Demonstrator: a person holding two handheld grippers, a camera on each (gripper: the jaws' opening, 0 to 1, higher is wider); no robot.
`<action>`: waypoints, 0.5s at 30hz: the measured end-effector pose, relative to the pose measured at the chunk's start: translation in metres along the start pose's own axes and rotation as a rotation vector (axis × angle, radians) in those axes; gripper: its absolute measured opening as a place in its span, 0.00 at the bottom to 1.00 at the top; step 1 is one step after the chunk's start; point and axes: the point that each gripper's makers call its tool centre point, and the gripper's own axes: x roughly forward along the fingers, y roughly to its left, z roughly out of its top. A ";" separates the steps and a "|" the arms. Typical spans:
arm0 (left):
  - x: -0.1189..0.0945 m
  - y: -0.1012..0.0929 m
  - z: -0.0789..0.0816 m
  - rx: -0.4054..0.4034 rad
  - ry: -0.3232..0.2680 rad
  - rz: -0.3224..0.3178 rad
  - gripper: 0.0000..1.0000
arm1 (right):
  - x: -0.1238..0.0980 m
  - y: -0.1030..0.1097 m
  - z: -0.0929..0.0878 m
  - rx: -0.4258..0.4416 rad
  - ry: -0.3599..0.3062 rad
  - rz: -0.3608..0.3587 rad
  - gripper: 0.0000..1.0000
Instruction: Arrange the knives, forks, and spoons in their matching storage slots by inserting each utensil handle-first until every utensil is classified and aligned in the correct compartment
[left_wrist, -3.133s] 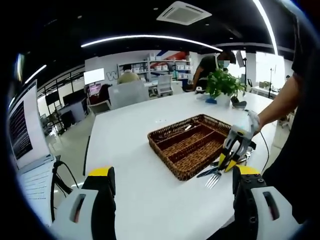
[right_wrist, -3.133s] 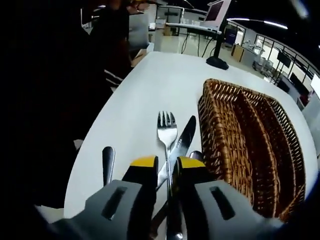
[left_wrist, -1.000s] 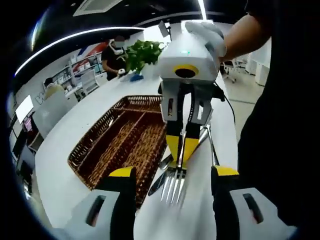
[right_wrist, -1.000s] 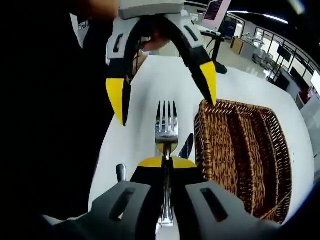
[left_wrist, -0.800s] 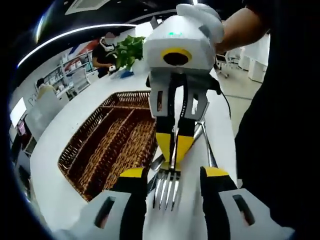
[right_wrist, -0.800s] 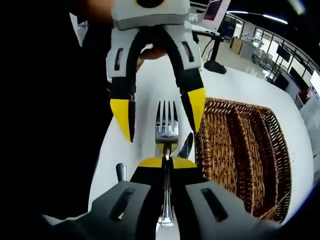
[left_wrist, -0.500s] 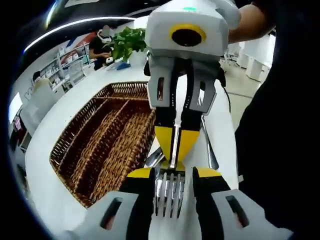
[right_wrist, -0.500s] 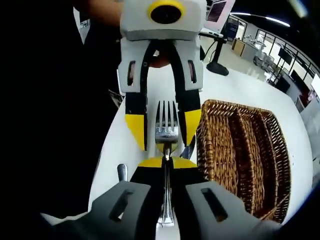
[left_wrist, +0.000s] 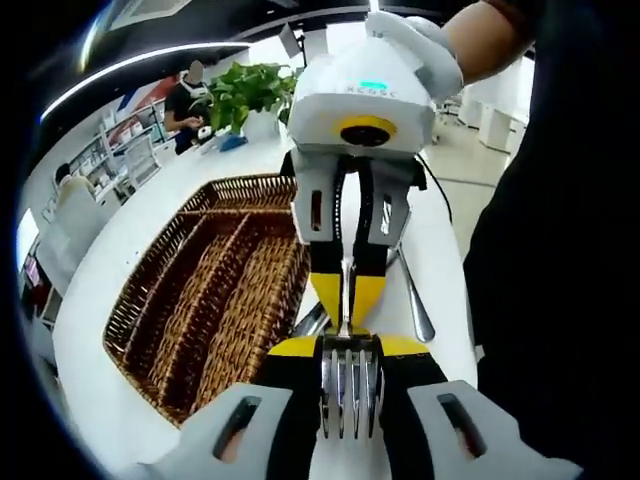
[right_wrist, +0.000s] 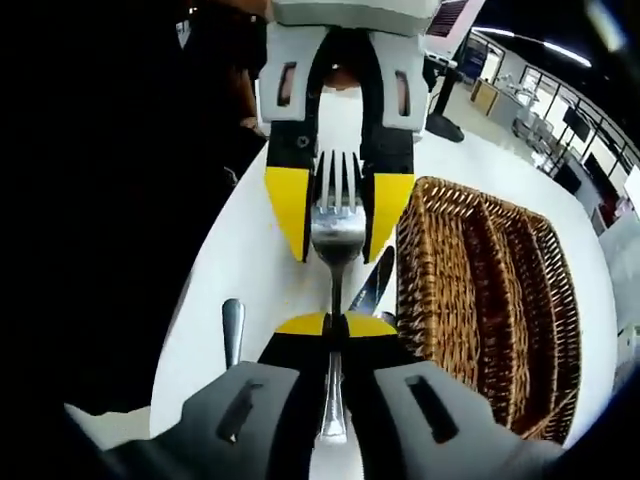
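In the left gripper view the wicker tray (left_wrist: 200, 300) lies on the white table (left_wrist: 100, 400), and beside it the left gripper (left_wrist: 350, 352) clamps the tines of the fork (left_wrist: 349, 385) while the right gripper (left_wrist: 347, 296) pinches its neck. In the right gripper view the fork's handle vanishes between the closed jaws, and a knife (right_wrist: 373, 282) and a spoon (right_wrist: 232, 325) lie on the table, partly hidden.

I see bright overhead strip lighting, glare on white table (left_wrist: 120, 215), strong fisheye warp, dark underexposed edges.

white table (left_wrist: 135, 215), wicker tray (left_wrist: 190, 300), loose cutlery (right_wrist: 232, 330), potted plant (left_wrist: 245, 90)
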 end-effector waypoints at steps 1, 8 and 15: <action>0.000 0.000 0.000 -0.001 -0.003 0.002 0.19 | -0.001 -0.001 0.000 -0.012 0.002 -0.002 0.03; -0.004 -0.001 -0.007 -0.010 -0.025 -0.001 0.19 | -0.011 0.002 0.008 0.040 0.034 0.008 0.01; -0.013 0.001 -0.004 -0.086 -0.069 0.021 0.21 | -0.021 0.000 0.021 -0.008 0.070 0.022 0.00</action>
